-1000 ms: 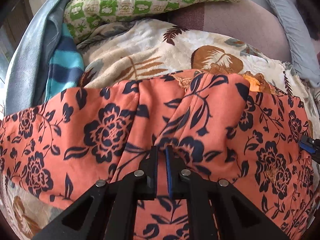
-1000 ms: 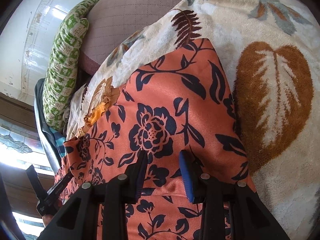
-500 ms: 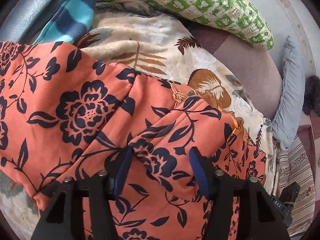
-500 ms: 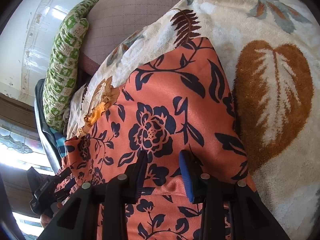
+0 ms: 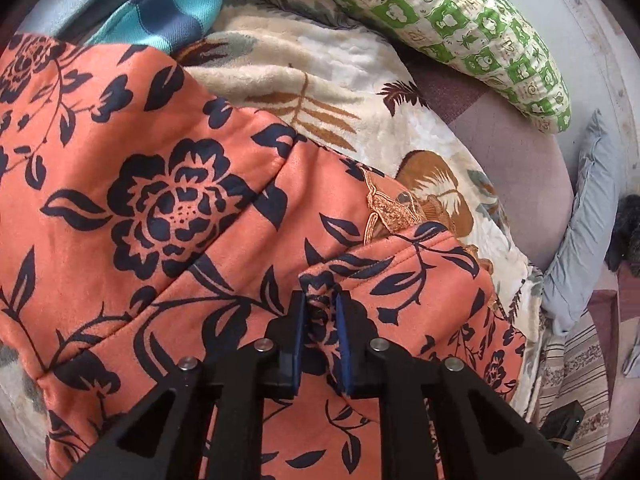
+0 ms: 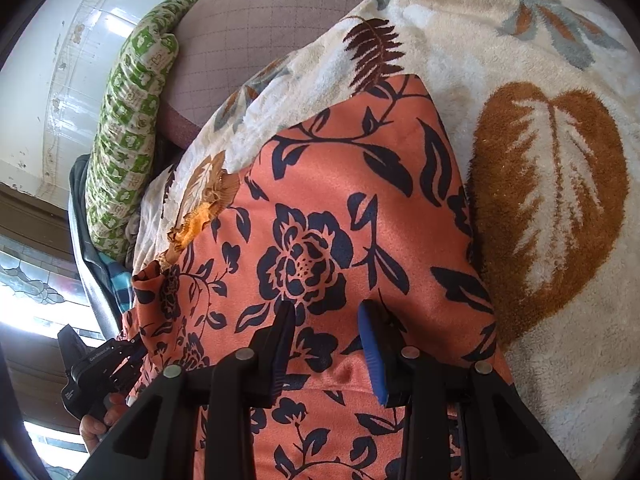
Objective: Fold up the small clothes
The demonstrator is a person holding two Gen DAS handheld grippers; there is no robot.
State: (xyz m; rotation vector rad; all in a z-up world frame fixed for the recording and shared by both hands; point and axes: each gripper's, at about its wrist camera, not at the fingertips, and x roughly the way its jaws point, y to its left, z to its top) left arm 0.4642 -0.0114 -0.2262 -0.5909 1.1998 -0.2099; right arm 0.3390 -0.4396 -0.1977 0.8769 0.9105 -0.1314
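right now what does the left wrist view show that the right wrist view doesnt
Only the left wrist view shows the left tool, whose jaws have just been closing, pinching a fold of the orange flowered garment, plus a striped blue cloth. Only the right wrist view shows the right tool resting on the garment and a window. Both show the green pillow and leaf blanket.

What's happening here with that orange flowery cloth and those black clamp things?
A person is folding an orange floral garment on a leaf-patterned blanket using two handheld grippers. The left gripper has just been closing and pinches a fold of the fabric. The right gripper sits on the garment, fingers partly apart.
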